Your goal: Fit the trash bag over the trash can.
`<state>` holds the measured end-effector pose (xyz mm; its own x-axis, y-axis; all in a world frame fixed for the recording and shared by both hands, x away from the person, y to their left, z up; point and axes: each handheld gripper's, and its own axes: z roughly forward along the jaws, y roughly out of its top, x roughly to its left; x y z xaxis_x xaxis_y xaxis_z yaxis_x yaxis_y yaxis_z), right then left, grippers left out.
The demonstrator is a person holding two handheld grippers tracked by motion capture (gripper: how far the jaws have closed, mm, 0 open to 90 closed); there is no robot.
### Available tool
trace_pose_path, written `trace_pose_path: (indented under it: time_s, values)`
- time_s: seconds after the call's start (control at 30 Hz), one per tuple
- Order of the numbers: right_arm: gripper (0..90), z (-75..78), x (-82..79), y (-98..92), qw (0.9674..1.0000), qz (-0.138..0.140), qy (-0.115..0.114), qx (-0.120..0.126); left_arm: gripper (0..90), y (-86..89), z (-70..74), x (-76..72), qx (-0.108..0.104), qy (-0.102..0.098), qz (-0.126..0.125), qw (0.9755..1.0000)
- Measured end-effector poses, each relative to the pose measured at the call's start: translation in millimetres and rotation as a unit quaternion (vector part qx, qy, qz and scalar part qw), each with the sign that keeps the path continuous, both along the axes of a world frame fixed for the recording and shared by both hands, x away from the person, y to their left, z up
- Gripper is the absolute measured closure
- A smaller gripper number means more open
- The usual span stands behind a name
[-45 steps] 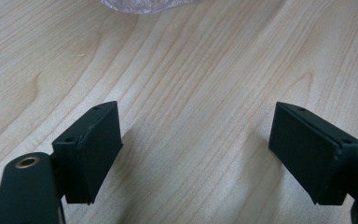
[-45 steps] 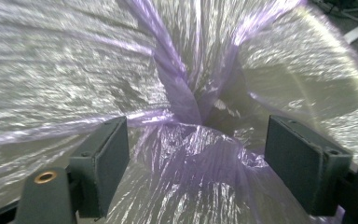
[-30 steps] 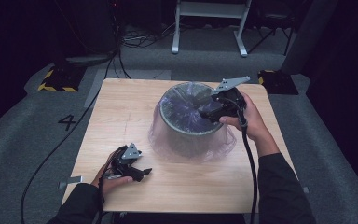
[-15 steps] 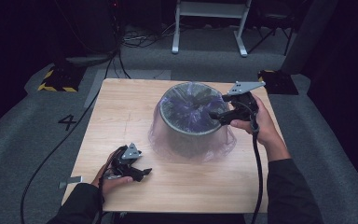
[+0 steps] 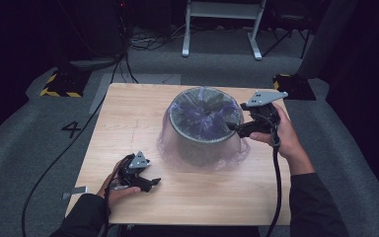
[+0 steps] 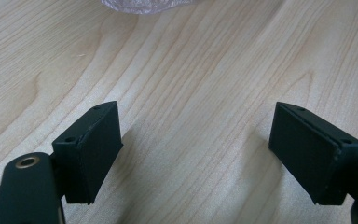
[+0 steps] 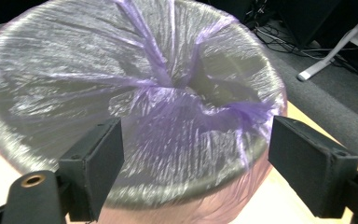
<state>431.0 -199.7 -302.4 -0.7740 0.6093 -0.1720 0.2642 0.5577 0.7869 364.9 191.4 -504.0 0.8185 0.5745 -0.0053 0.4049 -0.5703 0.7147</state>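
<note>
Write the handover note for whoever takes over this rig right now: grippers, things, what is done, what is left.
Left gripper: open, empty, resting low on the light wooden table near its front left corner.
Right gripper: open, empty, jaws at the right rim of the round grey bin, pointing at the liner.
Thin purple plastic bag: draped over the bin's rim and down its outside, bunched in folds across the mouth.
Done: bag is on the bin.
Left, probably: push the bunched plastic down inside and smooth it at the rim.
</note>
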Motion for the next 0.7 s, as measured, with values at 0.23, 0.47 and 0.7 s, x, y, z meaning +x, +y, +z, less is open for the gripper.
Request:
trace_pose_path:
  time_s: [0.23,0.47,0.7]
  values:
    - [18.2,-2.0,-8.0,-3.9,1.0000,0.000,-0.006,-0.004,16.5,0.0,0.0,0.0,0.000,0.000,0.000,1.0000]
    - [18.5,-4.7,-12.5,-8.4,0.9999,0.000,-0.008,-0.006,16.5,0.0,0.0,0.0,0.000,0.000,0.000,1.0000]
    - [18.3,-4.9,-19.9,-11.1,0.9999,0.004,-0.013,-0.009,16.5,0.0,0.0,0.0,0.000,0.000,0.000,1.0000]
